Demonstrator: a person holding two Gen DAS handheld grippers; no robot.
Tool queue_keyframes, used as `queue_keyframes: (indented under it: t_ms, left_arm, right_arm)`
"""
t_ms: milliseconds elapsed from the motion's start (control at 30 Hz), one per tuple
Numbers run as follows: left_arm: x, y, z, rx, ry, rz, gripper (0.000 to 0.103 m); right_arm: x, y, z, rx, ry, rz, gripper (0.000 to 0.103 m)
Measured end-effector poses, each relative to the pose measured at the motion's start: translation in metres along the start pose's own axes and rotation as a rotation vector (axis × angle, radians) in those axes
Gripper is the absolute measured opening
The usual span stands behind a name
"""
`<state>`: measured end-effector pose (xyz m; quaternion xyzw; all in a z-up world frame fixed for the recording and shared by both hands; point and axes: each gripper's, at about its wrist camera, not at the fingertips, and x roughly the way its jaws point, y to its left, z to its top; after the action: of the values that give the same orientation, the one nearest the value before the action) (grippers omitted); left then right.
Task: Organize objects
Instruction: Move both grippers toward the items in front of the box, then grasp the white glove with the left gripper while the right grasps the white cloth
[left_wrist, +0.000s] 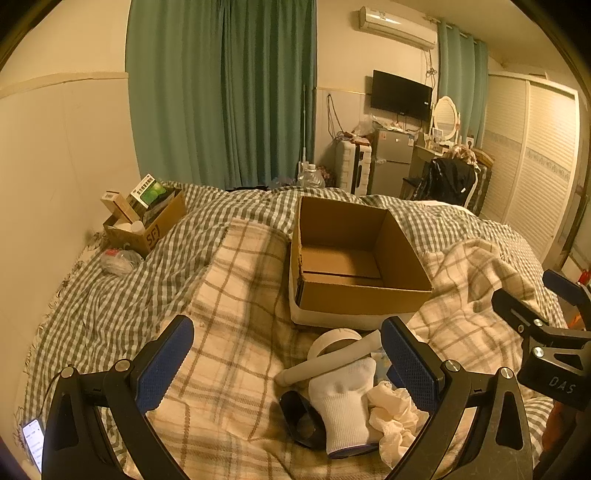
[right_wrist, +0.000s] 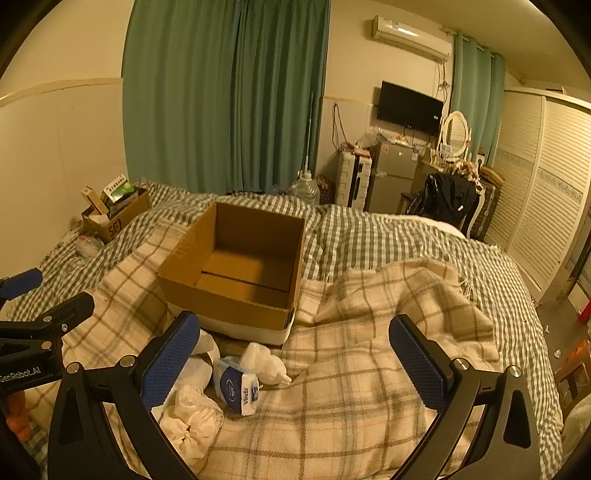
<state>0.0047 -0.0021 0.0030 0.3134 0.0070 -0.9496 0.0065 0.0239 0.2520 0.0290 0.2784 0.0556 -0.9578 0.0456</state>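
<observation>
I am hovering my left claw (left_wrist: 288, 363) and right claw (right_wrist: 295, 360), both released and empty, over the bed's clutter; the white sock (left_wrist: 341, 402) looks first for the empty cardboard box (left_wrist: 354, 295).

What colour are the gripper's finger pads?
Blue, on black arms. The left gripper's pads show best in the left wrist view.

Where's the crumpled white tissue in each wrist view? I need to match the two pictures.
Left wrist view: crumpled tissue lies low right of centre, beside the white sock, by the inner face of the right-hand finger.
Right wrist view: crumpled tissue lies low left, just right of the left-hand finger.
Shared landmark: the open cardboard box, behind the tissue in both.
</observation>
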Motion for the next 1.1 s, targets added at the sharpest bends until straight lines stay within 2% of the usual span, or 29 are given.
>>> queue_keyframes:
  t_ms: [167, 300, 400, 533, 633, 700, 733, 767, 800, 833, 967, 1100]
  left_arm:
    - [-0.005, 0.002, -0.002, -0.001, -0.006, 0.005, 0.103]
    - [0.000, 0.007, -0.018, -0.008, 0.041, 0.014, 0.103]
    - [0.013, 0.012, -0.036, -0.005, 0.102, 0.040, 0.103]
    - [0.028, 0.018, -0.055, -0.001, 0.155, 0.081, 0.103]
    - [0.035, 0.021, -0.064, 0.004, 0.181, 0.094, 0.103]
    - [0.038, 0.021, -0.065, 0.008, 0.186, 0.096, 0.103]
    - [0.038, 0.020, -0.066, 0.012, 0.187, 0.096, 0.103]
    - [0.038, 0.020, -0.067, 0.017, 0.187, 0.094, 0.103]
    - [0.039, 0.019, -0.067, 0.021, 0.188, 0.094, 0.103]
    - [0.039, 0.018, -0.067, 0.025, 0.191, 0.095, 0.103]
    - [0.040, 0.009, -0.069, 0.040, 0.198, 0.092, 0.103]
    - [0.041, -0.014, -0.070, 0.064, 0.204, 0.048, 0.102]
  right_arm:
    - [-0.006, 0.005, 0.003, -0.026, -0.013, 0.005, 0.103]
    - [-0.002, 0.013, -0.006, -0.028, 0.024, 0.041, 0.102]
    - [0.011, 0.024, -0.023, -0.031, 0.095, 0.098, 0.097]
    - [0.038, 0.048, -0.054, -0.076, 0.228, 0.167, 0.086]
    - [0.059, 0.064, -0.075, -0.125, 0.325, 0.223, 0.082]
    - [0.071, 0.071, -0.089, -0.148, 0.394, 0.265, 0.077]
    - [0.076, 0.072, -0.093, -0.150, 0.418, 0.285, 0.068]
    - [0.078, 0.070, -0.097, -0.144, 0.442, 0.301, 0.051]
    - [0.081, 0.067, -0.099, -0.129, 0.472, 0.321, 0.041]
    - [0.081, 0.065, -0.099, -0.112, 0.484, 0.341, 0.026]
    - [0.063, 0.056, -0.086, -0.122, 0.433, 0.347, 0.016]
    - [0.038, 0.037, -0.059, -0.173, 0.311, 0.210, 0.016]
